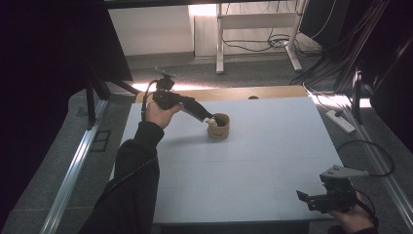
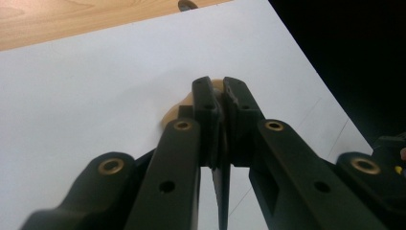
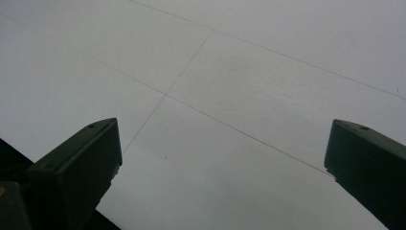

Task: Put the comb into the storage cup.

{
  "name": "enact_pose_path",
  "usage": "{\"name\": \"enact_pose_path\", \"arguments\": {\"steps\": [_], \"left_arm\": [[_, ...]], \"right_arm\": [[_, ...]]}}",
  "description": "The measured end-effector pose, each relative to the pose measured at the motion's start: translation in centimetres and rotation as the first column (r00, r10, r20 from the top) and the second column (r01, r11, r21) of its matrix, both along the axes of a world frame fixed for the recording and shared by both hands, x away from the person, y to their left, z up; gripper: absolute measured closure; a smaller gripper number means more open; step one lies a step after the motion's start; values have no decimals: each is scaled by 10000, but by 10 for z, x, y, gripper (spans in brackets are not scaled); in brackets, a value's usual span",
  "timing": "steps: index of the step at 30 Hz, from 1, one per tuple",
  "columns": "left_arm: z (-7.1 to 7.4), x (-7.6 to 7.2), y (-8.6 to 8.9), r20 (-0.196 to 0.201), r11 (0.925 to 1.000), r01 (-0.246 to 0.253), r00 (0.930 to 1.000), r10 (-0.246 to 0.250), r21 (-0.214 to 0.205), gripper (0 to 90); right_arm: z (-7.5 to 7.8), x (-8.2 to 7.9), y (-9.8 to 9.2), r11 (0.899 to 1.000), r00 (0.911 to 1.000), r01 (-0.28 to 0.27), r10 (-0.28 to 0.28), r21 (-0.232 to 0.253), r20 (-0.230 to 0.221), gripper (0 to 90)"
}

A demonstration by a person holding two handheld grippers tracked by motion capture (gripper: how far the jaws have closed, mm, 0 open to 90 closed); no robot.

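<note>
Cup [image 1: 218, 127], round and tan, is the work item; it stands on the white table [image 1: 253, 165] at about 11 o'clock from the table centre, toward the far edge. My left claw [image 1: 210, 118] reaches over its rim at the cup's 10 o'clock side, tips pointing down into the opening beside a small pale object that I cannot identify. In the left gripper view the jaws stand pressed nearly together, with what appears to be a thin edge of the tan wall [image 2: 218, 86] between the tips, so I judge the claw closed on the cup's rim, though the contact itself is partly hidden. Risk, as a judgement: a grip on one side of the rim is off-centre, so a lift could tilt the cup, let it slip, and spill whatever lies inside; a sideways pull could tip it over on the table. My right claw [image 1: 311, 199] rests at about 4 o'clock, near the table's near corner, well apart from the cup, jaws spread wide with nothing between them. Count: one cup, one pale object inside it, two claws, one table.
</note>
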State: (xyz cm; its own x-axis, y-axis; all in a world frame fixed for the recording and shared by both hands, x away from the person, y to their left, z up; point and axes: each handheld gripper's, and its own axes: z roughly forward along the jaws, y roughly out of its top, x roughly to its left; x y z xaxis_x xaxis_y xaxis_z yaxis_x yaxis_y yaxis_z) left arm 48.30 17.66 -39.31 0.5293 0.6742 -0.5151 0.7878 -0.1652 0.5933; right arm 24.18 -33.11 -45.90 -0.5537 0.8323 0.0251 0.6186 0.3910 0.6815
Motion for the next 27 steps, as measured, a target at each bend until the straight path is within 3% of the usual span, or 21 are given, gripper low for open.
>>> {"name": "enact_pose_path", "arguments": {"steps": [7,27], "left_arm": [[-3,1,-4,-54,10000,50,10000,-50,33,837],[-9,0,-6,304,9999,13,9995,-8,-172,815]], "right_arm": [[0,0,0,10000,10000,-26,26,-24,-16,0],[0,0,1,9999,10000,-68,67,-89,-54,0]]}}
